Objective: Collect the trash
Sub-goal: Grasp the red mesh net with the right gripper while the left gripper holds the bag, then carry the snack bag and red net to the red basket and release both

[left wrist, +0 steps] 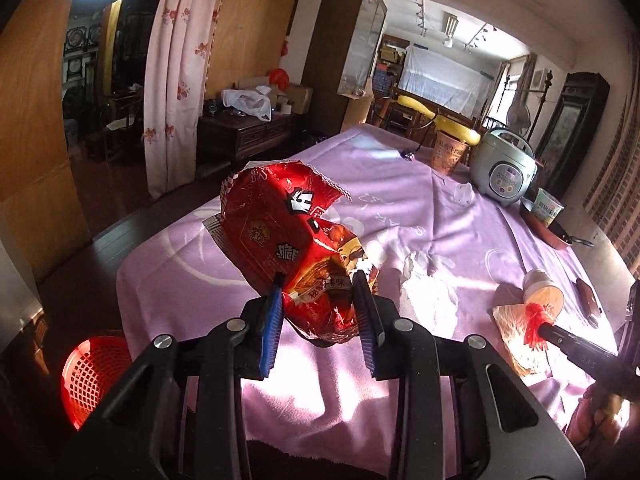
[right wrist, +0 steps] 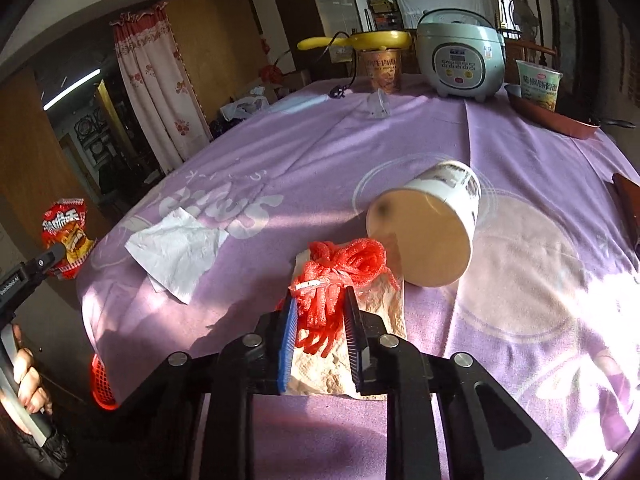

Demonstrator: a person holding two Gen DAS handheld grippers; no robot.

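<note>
My left gripper point(left wrist: 320, 284) is shut on the lower end of a crumpled red snack bag point(left wrist: 288, 220), which it holds up above the purple tablecloth point(left wrist: 400, 208). The same bag point(right wrist: 66, 232) shows at the far left of the right wrist view. My right gripper point(right wrist: 322, 304) is shut on a bunch of red mesh netting point(right wrist: 344, 264) that lies on a stained paper napkin point(right wrist: 384, 304). A paper cup point(right wrist: 428, 228) lies tipped on its side just beyond the netting. A white tissue point(right wrist: 176, 252) lies flat to the left.
A red mesh basket point(left wrist: 92, 376) stands on the floor below the table's near left corner. At the far end are a rice cooker point(right wrist: 460, 56), two noodle cups point(right wrist: 384, 68) and a red pan point(right wrist: 560, 120). A hand point(right wrist: 28, 384) grips the left tool.
</note>
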